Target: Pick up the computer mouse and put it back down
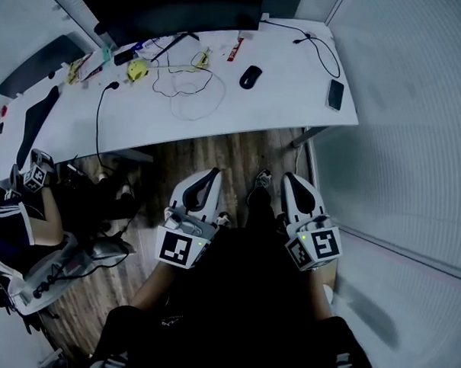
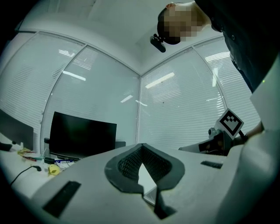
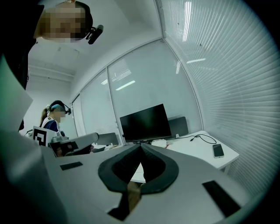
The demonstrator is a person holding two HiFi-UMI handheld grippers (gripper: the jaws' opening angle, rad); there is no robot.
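A white bench (image 1: 280,98) curves across the top of the head view, from 9 to 2 o'clock, above a wood-plank floor (image 1: 239,153). A dark monitor (image 1: 169,9) stands at its far edge, at 12 o'clock. A wall of closed white blinds (image 1: 417,111) runs down at 3 o'clock. Behind the bench, glass walls (image 2: 183,109) meet in a corner (ceiling strip lights (image 2: 159,81) reflect in the panes). The light is cool and dim.
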